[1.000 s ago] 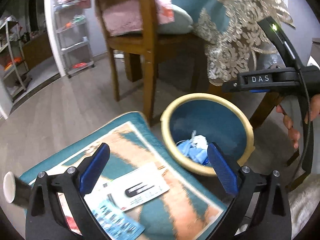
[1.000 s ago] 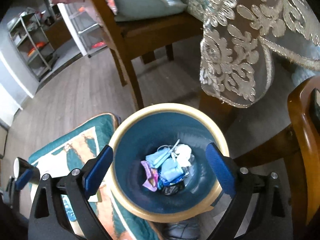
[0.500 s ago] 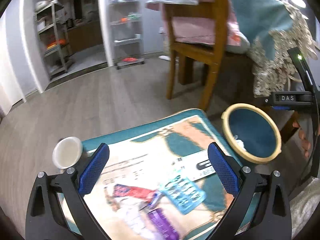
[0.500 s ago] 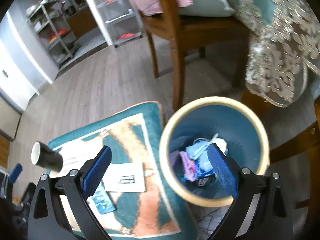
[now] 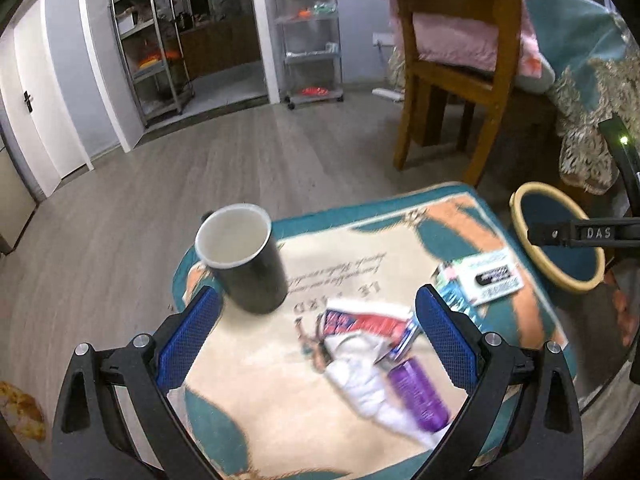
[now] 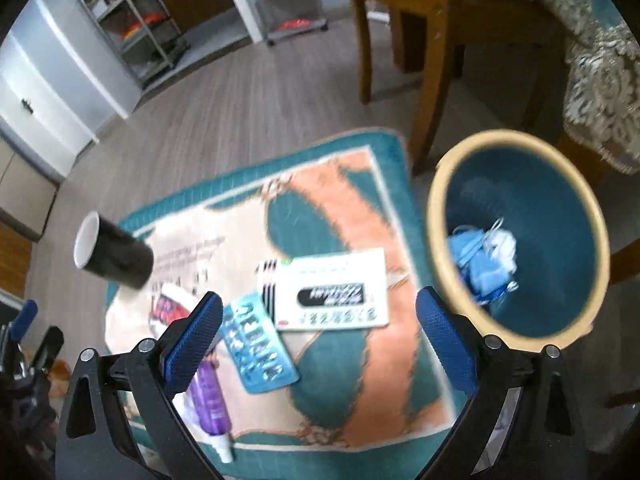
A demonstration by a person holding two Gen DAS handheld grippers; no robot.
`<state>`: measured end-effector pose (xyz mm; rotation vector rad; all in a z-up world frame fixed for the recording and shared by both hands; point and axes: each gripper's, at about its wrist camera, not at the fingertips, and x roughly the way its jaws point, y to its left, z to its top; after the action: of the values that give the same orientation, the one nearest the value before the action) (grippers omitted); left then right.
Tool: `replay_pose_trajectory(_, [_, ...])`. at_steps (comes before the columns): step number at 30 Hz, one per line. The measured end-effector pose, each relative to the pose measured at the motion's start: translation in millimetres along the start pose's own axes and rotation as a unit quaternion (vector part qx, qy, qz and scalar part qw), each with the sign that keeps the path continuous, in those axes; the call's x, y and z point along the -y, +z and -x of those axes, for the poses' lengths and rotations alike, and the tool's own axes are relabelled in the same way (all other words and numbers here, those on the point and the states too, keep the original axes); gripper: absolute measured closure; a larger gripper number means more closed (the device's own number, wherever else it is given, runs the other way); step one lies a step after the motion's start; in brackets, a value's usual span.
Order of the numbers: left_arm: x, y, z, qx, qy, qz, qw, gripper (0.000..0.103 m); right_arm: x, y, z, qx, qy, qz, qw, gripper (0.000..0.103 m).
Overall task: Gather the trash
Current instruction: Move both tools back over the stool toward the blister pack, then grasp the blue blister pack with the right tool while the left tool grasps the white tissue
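Since a second ago: both grippers have swung away from the bin and back over the mat, so the cup and the litter now fill the views.
Left gripper (image 5: pixel 316 328): jaws wide apart, nothing between them, hovering low over the near part of the mat (image 5: pixel 400 248).
Right gripper (image 6: pixel 318 330): jaws also spread and empty, above the mat's bin-side half.
Nearest trash: purple tube (image 5: pixel 418 390) and white wrapper (image 5: pixel 360 372) lie flat, touching, with a red-and-blue packet (image 5: pixel 360 322) just beyond.
Middle: blue blister pack (image 6: pixel 256 346) partly under the white card (image 6: pixel 334 290).
Further: black paper cup (image 5: pixel 244 258), upright near the mat's far left edge, likely the left gripper's easiest pick.
Farthest: bin (image 6: pixel 516 232) beside the mat's right edge, holding blue and white scraps.
How to do it well: I would straddle the cup low on its wall and squeeze lightly, since thin paper crushes; flat pieces need one finger slid under an edge.
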<state>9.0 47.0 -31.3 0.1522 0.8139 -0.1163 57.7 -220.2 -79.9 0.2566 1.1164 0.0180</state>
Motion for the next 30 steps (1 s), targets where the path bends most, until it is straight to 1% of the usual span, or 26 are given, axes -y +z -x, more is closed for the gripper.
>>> replay_pose_trajectory(2, [-5, -7, -3, -0.005, -0.002, 0.006, 1.0, 0.006, -10, -8, -11, -0.013, -0.009, 0.014, 1.0, 0.007])
replay_pose_trajectory(4, [-11, -13, -9, -0.019, -0.002, 0.008, 0.9998, 0.006, -23, -17, -25, -0.032, -0.012, 0.037, 0.999, 0.007])
replay_pose_trajectory(6, [-16, -17, -12, -0.025, 0.004, 0.005, 0.9997, 0.006, -34, -24, -36, -0.042, -0.026, 0.062, 0.997, 0.007])
replay_pose_trajectory(7, [-19, -19, -16, -0.032, 0.007, 0.002, 0.9995, 0.006, -40, -27, -41, -0.046, -0.039, 0.08, 0.995, 0.007])
replay_pose_trajectory(10, [-25, -28, -25, -0.05, 0.007, 0.002, 0.9987, 0.006, -56, -35, -55, -0.066, -0.049, 0.122, 0.989, 0.007])
replay_pose_trajectory(11, [-28, -33, -30, -0.062, 0.008, 0.003, 0.9981, 0.006, -59, -37, -59, -0.07, -0.053, 0.128, 0.988, 0.007])
replay_pose_trajectory(13, [-30, -40, -37, -0.079, -0.004, 0.012, 0.9968, 0.006, -62, -39, -65, -0.082, -0.055, 0.13, 0.987, 0.007])
replay_pose_trajectory(15, [-28, -44, -41, -0.085, -0.013, 0.017, 0.9962, 0.006, -65, -41, -69, -0.089, -0.044, 0.129, 0.987, 0.008])
replay_pose_trajectory(17, [-21, -46, -46, -0.09, -0.023, 0.01, 0.9956, 0.006, -70, -45, -73, -0.095, -0.043, 0.143, 0.984, 0.01])
replay_pose_trajectory(19, [-14, -48, -49, -0.096, -0.032, 0.007, 0.9949, 0.006, -75, -49, -78, -0.104, -0.046, 0.161, 0.98, 0.013])
replay_pose_trajectory(23, [1, -52, -60, -0.113, -0.055, 0.006, 0.992, 0.006, -76, -53, -85, -0.121, -0.05, 0.169, 0.977, 0.022])
replay_pose_trajectory(27, [16, -57, -73, -0.132, -0.065, -0.008, 0.989, 0.006, -76, -54, -91, -0.128, -0.051, 0.176, 0.975, 0.027])
replay_pose_trajectory(30, [22, -60, -81, -0.148, -0.076, -0.008, 0.9861, 0.009, -74, -55, -97, -0.139, -0.047, 0.174, 0.974, 0.03])
